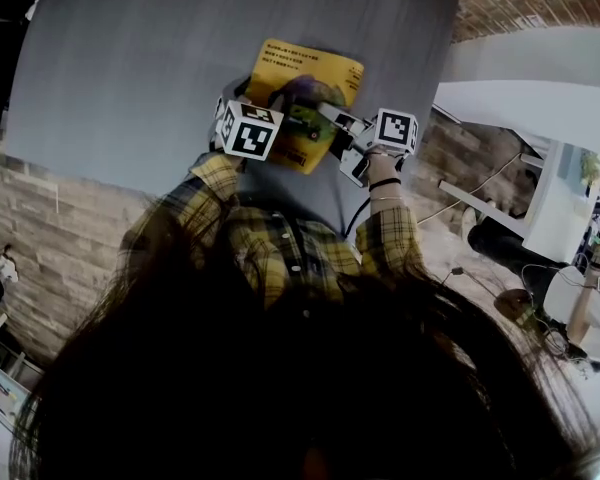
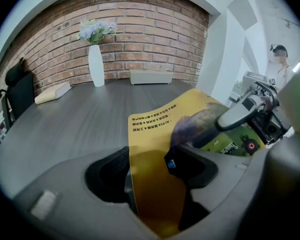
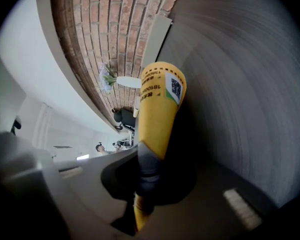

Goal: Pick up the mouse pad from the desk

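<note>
Above the surface [image 1: 130,68], right gripper [image 3: 146,169] fingers pinch the mouse pad [image 1: 302,103] to hold it lifted; left gripper [image 2: 150,173] fingers straddle its edge wide, likely readying support.

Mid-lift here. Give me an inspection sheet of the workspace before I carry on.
Surface: grey wood-grain desk.
Job's things: yellow mouse pad, raised off the desk.
Clutter: white vase with flowers, tan slab and grey block at the far edge.
Grippers: right hand-held gripper shut on the pad's edge; left hand-held gripper jaws apart, pad between them.
Cables: thin cable beside the desk.
Surroundings: brick wall, black chair, person standing to the right.
</note>
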Motion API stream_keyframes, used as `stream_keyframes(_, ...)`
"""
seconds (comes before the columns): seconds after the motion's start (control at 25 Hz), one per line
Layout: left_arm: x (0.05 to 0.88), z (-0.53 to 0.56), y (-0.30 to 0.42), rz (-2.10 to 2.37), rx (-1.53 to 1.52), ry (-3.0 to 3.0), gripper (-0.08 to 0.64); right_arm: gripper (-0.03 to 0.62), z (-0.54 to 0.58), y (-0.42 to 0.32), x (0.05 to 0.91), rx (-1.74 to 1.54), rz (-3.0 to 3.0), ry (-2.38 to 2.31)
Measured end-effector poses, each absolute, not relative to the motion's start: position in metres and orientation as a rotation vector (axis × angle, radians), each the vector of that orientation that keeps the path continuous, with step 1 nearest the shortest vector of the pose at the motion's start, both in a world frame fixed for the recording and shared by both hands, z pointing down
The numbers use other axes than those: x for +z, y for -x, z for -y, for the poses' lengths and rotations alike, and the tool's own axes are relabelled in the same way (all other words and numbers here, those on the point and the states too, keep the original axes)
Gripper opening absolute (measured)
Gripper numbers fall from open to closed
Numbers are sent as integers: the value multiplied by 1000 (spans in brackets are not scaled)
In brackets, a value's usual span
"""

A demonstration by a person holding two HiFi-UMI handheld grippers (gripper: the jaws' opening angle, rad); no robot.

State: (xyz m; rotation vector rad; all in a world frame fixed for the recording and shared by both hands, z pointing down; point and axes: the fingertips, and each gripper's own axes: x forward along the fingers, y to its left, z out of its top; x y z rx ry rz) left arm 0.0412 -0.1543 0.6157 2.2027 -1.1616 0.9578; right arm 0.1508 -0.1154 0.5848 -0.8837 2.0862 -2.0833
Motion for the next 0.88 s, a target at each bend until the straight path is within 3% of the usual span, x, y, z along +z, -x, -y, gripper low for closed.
stream_keyframes(0.48, 560, 160, -42, 1222, 820, -2286, 293, 22, 116, -138, 520, -1782, -2286, 832)
stream_keyframes(0.88, 499, 158, -43, 1265, 702, -2382, 291, 23, 121, -163, 464, -1461, -2446, 1110)
